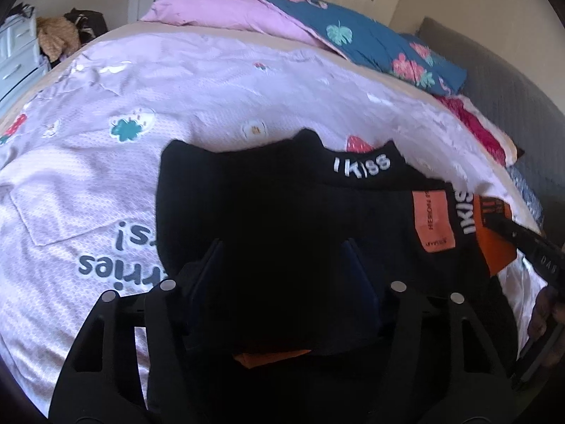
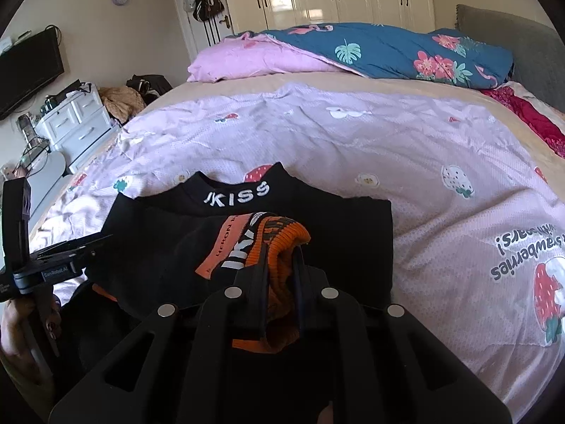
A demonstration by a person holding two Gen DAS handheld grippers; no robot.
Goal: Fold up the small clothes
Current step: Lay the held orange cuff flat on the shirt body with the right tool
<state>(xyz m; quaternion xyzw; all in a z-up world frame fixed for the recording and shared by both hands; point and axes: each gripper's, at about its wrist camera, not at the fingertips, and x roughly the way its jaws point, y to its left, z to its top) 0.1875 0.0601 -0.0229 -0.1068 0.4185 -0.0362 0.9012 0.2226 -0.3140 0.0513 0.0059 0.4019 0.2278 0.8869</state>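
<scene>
A small black top (image 1: 268, 190) with a white "IKISS" collar and orange patch lies on the bed; it also shows in the right wrist view (image 2: 339, 233). My left gripper (image 1: 282, 265) sits over its near edge with the fingers apart and dark cloth between them. My right gripper (image 2: 280, 272) is shut on the orange-and-black ribbed cuff (image 2: 282, 236) of a sleeve, held folded over the top's middle. The right gripper also shows at the right edge of the left wrist view (image 1: 522, 243).
The bed carries a pale pink strawberry-print sheet (image 2: 388, 148). A pink and blue floral quilt (image 2: 353, 53) is heaped at the far end, with a grey headboard (image 2: 536, 46) to the right. White drawers (image 2: 74, 123) and a TV stand at the left.
</scene>
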